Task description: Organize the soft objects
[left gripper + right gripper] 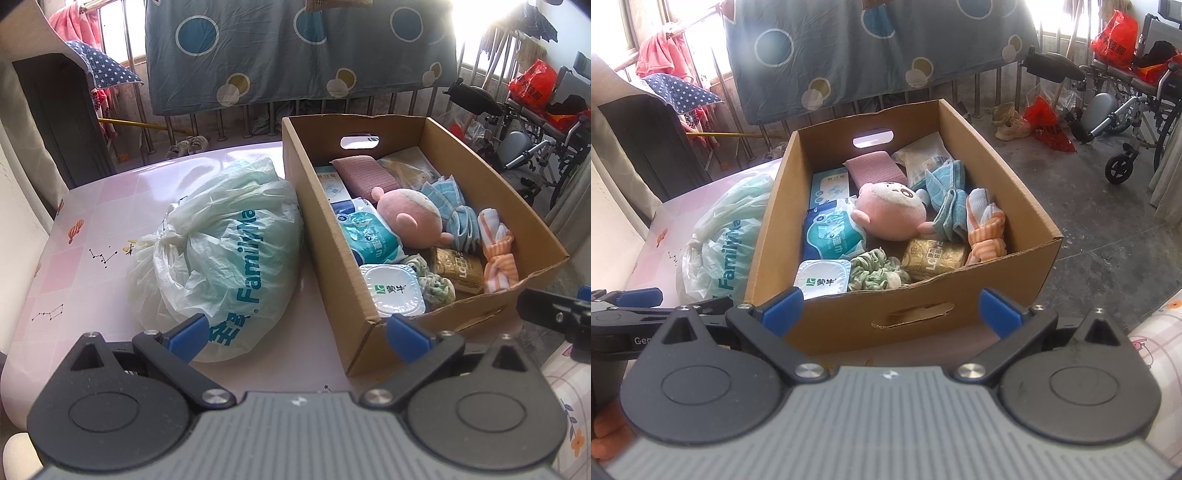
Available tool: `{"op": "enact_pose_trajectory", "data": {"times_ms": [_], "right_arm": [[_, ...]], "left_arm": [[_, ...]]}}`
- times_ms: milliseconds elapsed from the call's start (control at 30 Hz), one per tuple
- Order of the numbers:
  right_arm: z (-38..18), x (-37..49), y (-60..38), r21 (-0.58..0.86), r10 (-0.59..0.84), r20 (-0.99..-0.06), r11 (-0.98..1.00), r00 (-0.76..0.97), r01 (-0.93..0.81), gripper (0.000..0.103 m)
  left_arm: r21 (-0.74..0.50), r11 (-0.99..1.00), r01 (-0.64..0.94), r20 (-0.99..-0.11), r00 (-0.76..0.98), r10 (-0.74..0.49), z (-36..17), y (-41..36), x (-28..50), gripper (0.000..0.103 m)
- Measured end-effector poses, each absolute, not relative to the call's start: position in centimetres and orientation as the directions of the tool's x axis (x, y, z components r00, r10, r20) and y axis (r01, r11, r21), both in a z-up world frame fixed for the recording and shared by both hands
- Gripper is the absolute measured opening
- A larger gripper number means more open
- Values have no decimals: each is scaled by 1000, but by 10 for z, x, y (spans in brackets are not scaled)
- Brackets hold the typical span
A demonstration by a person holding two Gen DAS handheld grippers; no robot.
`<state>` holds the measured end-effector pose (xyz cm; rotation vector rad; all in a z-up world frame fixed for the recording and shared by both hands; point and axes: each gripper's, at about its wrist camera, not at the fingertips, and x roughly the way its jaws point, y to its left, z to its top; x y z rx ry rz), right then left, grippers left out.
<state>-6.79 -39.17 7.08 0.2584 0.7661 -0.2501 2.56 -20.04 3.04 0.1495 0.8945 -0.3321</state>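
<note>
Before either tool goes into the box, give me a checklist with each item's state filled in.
1. Left tool open and empty: ok.
2. Right tool open and empty: ok.
3. Cardboard box open at the top, contents reachable from above: ok.
4. Pink plush toy lying on top, nothing covering it: ok.
5. Soft items clear of hard ones: not ok; the green scrunchie lies between the yogurt cup and the gold packet.
6. Tied plastic bag beside the box, what is inside it: cannot tell.
</note>
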Motion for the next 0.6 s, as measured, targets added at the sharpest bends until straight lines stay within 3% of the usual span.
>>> {"op": "enact_pose_trajectory", "data": {"times_ms": [600], "right_arm": [[72,-68,-388,133,-126,-707,943,696,306,102]], "left_arm": [[-9,940,341,-782,583,-220,32,-199,25,103]]}}
